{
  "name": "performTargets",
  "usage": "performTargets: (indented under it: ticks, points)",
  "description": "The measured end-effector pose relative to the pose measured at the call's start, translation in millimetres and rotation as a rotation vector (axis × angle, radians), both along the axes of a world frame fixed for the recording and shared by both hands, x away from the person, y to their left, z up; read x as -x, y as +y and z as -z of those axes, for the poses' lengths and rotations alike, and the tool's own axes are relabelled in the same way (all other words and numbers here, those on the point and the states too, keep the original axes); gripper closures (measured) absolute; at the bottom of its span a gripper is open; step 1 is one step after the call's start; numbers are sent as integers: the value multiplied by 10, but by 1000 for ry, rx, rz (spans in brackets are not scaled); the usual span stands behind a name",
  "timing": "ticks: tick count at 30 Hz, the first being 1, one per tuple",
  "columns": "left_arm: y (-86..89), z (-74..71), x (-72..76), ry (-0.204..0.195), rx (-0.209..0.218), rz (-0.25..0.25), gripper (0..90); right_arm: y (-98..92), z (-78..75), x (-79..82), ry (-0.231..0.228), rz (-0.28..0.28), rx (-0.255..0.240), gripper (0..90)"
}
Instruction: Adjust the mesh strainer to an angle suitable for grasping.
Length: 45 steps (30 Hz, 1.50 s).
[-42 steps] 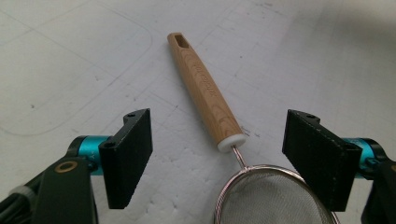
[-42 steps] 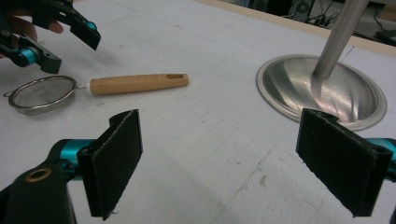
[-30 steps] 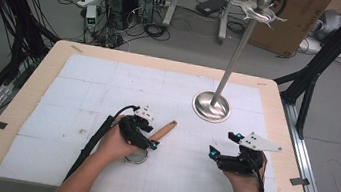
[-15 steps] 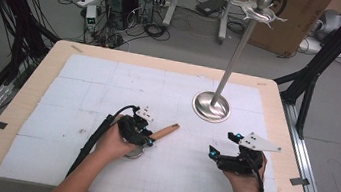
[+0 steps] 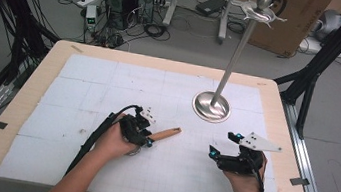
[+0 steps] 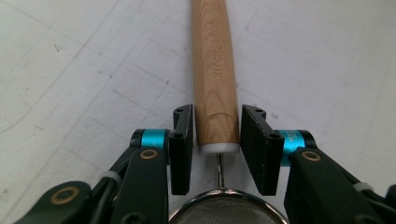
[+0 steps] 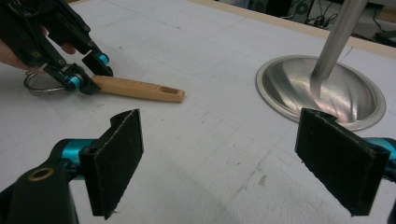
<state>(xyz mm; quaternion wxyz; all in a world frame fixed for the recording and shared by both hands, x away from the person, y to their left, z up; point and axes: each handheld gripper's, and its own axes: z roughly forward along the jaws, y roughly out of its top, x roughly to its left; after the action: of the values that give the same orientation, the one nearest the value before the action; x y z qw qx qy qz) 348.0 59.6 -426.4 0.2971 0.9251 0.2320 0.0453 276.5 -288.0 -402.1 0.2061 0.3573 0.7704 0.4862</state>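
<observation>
Closed in on wooden handle since a second ago: left gripper (image 6: 216, 140) jaws, then eased slightly wider; pads flank handle end, contact too fine to confirm. Both hands unmoved. White gridded table (image 5: 84, 84) beneath all. Metal stand (image 5: 212, 107), round base and tall pole, well apart beyond right gripper (image 7: 238, 163). Right gripper released, jaws wide, nothing between. Small strainer (image 7: 135, 88) flat on mat near front left of table, wooden handle toward stand, mesh ring (image 6: 226, 210) under left gripper body.

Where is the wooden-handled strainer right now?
In the high view the strainer lies on the white mat, left of centre, its wooden handle pointing toward the metal stand's base. The left gripper is closed around the handle's near end.
</observation>
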Motion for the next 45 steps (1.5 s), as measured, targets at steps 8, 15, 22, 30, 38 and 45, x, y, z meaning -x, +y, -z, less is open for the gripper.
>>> performTargets:
  ticks: [8,15,22,30,38,45]
  points:
    - [-45,-16,-19,17,-24,4,606,9,6,-4,0,-1,5,142]
    - [-101,-40,-35,13,-68,10,645,9,9,-7,6,0,6,142]
    - [-197,-65,-41,1,-131,21,644,8,12,-10,3,1,9,143]
    - [-227,-73,-49,4,-152,27,651,23,19,-11,5,-1,12,143]
    - [-241,-76,-10,-20,-160,38,688,20,22,-13,11,1,13,143]
    - [-218,-87,0,-40,-140,63,689,-10,20,-10,8,5,5,143]
